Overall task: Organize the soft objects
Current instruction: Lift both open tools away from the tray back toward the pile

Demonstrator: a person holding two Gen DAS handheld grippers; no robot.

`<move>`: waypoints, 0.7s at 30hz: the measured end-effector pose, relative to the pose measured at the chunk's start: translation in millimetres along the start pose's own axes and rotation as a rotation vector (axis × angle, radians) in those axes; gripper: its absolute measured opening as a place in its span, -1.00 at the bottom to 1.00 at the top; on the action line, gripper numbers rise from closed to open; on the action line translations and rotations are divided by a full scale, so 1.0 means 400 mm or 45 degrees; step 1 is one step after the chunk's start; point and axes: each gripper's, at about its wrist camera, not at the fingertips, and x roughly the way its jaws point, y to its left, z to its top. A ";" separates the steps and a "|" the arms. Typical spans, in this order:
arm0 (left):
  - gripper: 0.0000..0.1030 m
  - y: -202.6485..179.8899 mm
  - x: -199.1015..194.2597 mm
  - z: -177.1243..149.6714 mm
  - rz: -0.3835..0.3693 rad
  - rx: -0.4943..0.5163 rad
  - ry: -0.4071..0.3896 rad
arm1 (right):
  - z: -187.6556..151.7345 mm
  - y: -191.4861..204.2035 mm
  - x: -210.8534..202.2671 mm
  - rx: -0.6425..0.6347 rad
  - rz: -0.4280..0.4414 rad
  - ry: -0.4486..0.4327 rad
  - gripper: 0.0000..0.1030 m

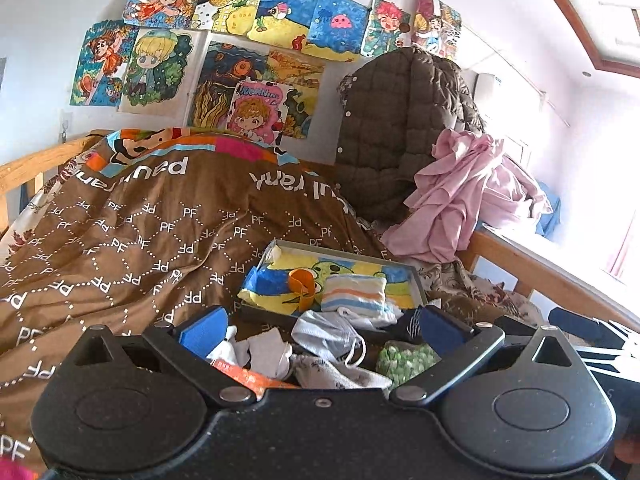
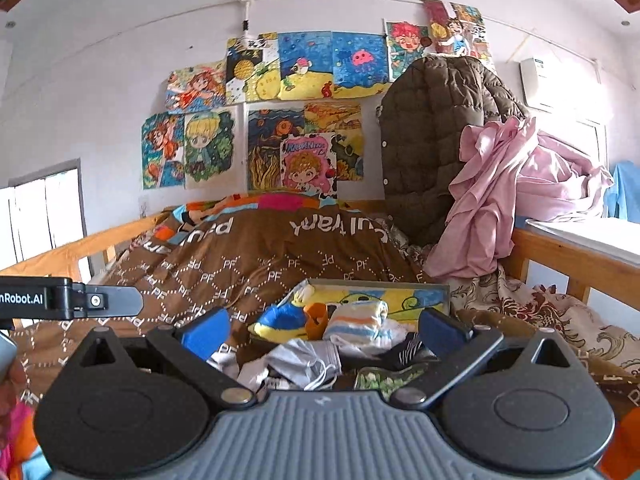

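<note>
Brown quilt on bed [image 1: 132, 240]. Striped folded cloth [image 1: 354, 292] and orange item already inside tray [image 1: 416, 280]. Loose socks [image 1: 264, 350], face mask [image 1: 328, 334], green knit piece [image 1: 406, 360] left outside, at tray's near edge. Left hand-held gripper [image 1: 322, 326] and right hand-held gripper [image 2: 324, 330] both spread, grasping nothing.

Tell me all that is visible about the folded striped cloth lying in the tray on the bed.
The striped cloth is a small folded piece, soft like towelling, mostly white with orange and light blue bands. It lies flat, its top slightly puffed, in the near part of the shallow grey tray, over the tray's cartoon-printed lining. An orange item sits at its left edge; contact is unclear. White fabric bunches against its near side. Neither tool touches it: the left tool and right tool are both open, short of it.
</note>
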 end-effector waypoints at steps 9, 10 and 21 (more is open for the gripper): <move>0.98 0.021 -0.040 -0.084 0.001 0.003 0.009 | -0.041 0.020 -0.043 0.005 0.010 0.052 1.00; 0.98 0.027 -0.040 -0.091 0.007 0.002 0.013 | -0.045 0.021 -0.041 0.002 0.005 0.066 1.00; 0.98 0.089 -0.042 -0.148 0.088 -0.076 0.086 | -0.083 0.048 -0.024 -0.040 -0.026 0.171 1.00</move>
